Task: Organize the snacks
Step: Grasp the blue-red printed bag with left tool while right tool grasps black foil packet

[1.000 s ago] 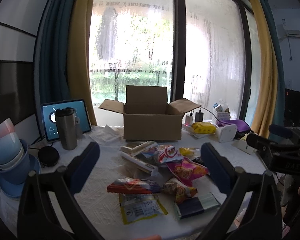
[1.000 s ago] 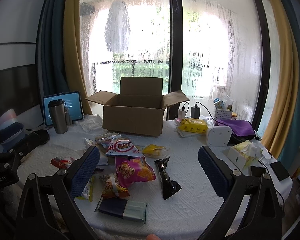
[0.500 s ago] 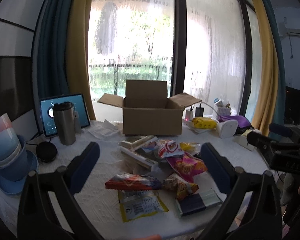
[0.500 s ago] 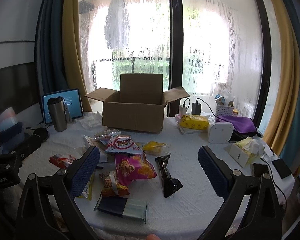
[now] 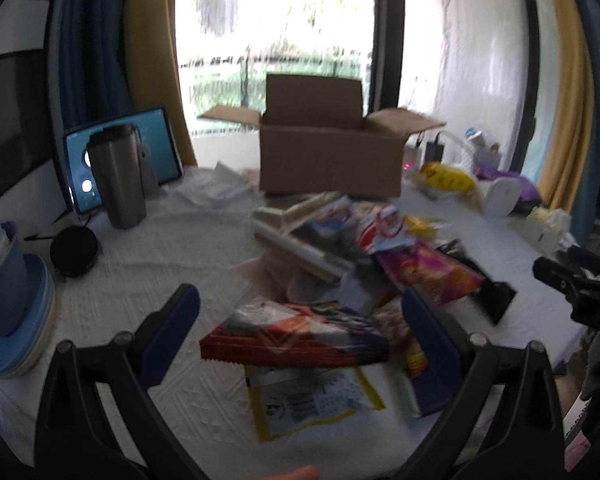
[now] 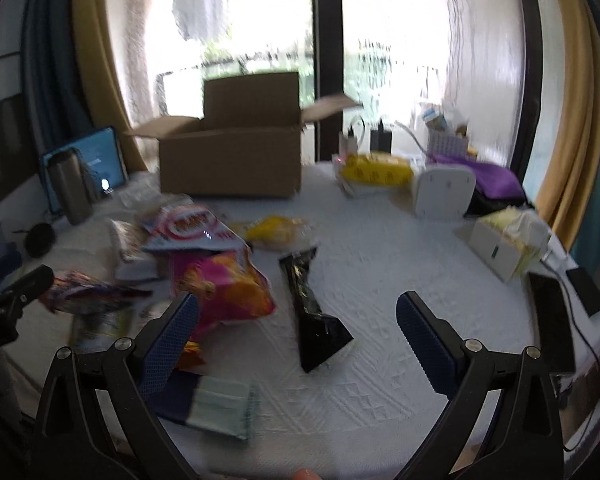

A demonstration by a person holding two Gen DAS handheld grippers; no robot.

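Observation:
Several snack packets lie in a heap on the white tablecloth before an open cardboard box (image 5: 330, 156) (image 6: 232, 160). In the left wrist view my left gripper (image 5: 300, 328) is open above a red and blue packet (image 5: 296, 340), with a yellow-edged packet (image 5: 312, 400) under it and a pink bag (image 5: 428, 272) to the right. In the right wrist view my right gripper (image 6: 296, 328) is open over a black packet (image 6: 312, 316). The pink bag (image 6: 220, 284), a red and white bag (image 6: 192, 228) and a dark blue and pale green packet (image 6: 208, 400) lie to its left.
A steel tumbler (image 5: 118, 176) and tablet (image 5: 156, 152) stand at the back left, with stacked blue bowls (image 5: 8, 304) at the left edge. A yellow wipes pack (image 6: 376, 172), white device (image 6: 444, 192), tissue box (image 6: 508, 244) and phones (image 6: 552, 320) crowd the right side.
Both grippers have moved down and forward toward the snack heap, so the packets look larger. Both stay open with nothing held.

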